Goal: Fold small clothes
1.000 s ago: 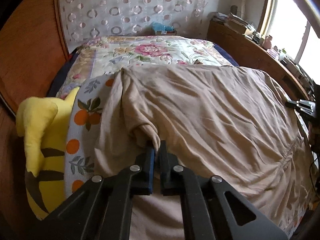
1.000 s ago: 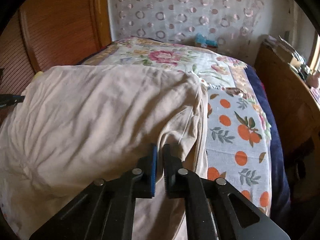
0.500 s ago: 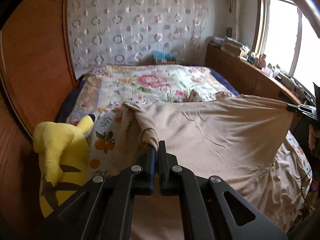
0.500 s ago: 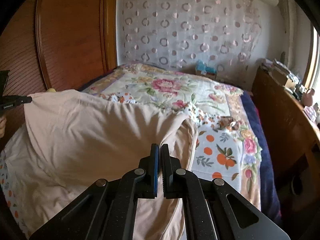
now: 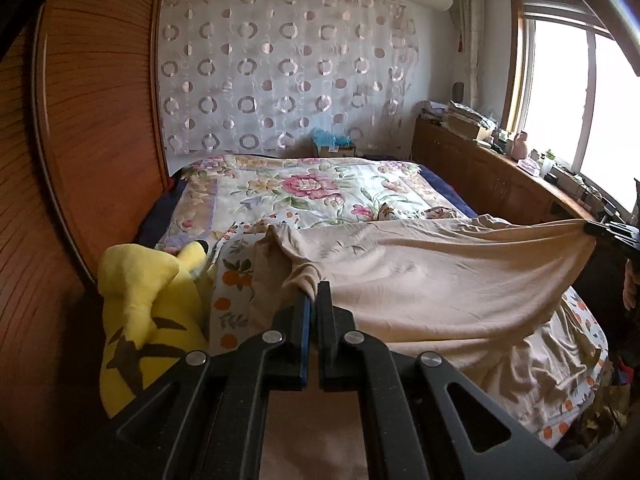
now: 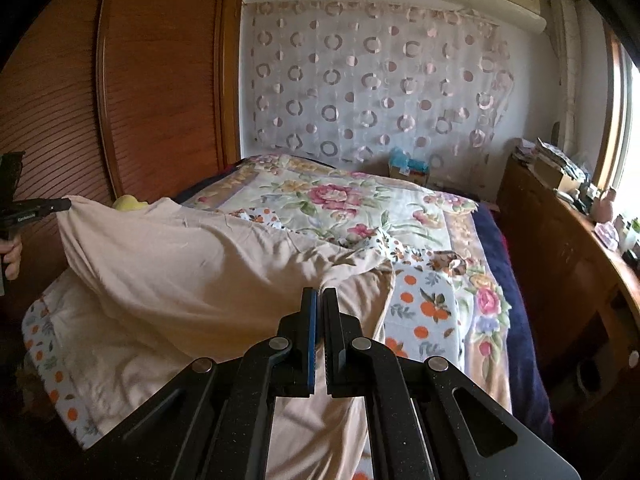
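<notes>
A beige garment (image 5: 432,280) hangs stretched between my two grippers above the near end of the bed; it also shows in the right wrist view (image 6: 192,276). My left gripper (image 5: 314,292) is shut on one bunched corner of it. My right gripper (image 6: 319,300) is shut on the other corner. Each gripper shows in the other's view, the right one at the far right (image 5: 612,232) and the left one at the far left (image 6: 36,210). The garment's lower part trails on the bed.
The bed has a floral quilt (image 5: 312,188) and an orange-print sheet (image 6: 428,312). A yellow plush toy (image 5: 144,304) lies at the bed's left edge. A wooden wardrobe (image 6: 160,80) stands left. A cluttered wooden cabinet (image 5: 500,172) runs under the window on the right.
Both grippers have risen and pulled back, lifting the garment's held edge off the bed and stretching it taut between them. More of the room and quilt shows now.
</notes>
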### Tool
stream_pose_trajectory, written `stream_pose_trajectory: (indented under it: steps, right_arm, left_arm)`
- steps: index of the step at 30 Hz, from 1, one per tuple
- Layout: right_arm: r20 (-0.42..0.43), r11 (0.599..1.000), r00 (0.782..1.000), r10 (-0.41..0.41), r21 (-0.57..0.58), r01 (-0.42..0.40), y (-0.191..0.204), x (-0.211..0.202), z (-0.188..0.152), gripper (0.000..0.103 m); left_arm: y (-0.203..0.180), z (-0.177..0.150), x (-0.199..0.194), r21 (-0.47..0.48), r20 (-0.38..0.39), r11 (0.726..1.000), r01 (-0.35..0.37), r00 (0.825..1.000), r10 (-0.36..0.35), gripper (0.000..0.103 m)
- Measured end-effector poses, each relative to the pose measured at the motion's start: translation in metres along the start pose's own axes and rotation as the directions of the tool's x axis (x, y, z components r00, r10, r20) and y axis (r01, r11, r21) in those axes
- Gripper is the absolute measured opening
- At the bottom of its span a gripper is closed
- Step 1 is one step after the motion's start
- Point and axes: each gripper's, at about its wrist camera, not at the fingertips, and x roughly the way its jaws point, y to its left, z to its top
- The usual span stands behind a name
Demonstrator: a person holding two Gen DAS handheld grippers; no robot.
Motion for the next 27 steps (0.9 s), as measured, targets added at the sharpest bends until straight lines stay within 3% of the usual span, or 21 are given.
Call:
stream_pose_trajectory:
  steps: [10, 18, 23, 27]
  right_arm:
    - [-0.055, 0.999, 0.998, 0.03, 0.021, -0.029, 0.011, -0.037, -0.033, 0.003]
    - [-0.156, 0.999, 0.987, 0.032, 0.047, -0.025, 0.014, -0.008, -0.067, 0.003]
    - [-0.185, 0.999, 0.983, -0.014, 0.048, 0.023, 0.011, 0.005, -0.071, 0.003]
    - [-0.162, 0.999, 0.987, -0.017, 0.048, 0.025, 0.01, 0.004, -0.066, 0.006]
  left_arm:
    - [0.002, -0.042, -0.021, -0.005, -0.04, 1.0, -0.029, 0.999, 0.029, 0.003]
    - [0.003, -0.078, -0.006, -0.011, -0.121, 0.998, -0.059, 0.991, 0.057, 0.003]
    - [0.001, -0.084, -0.004, -0.007, -0.133, 0.998, -0.063, 0.989, 0.061, 0.003]
    - [-0.002, -0.089, -0.008, -0.013, -0.126, 0.998, -0.054, 0.991, 0.052, 0.003]
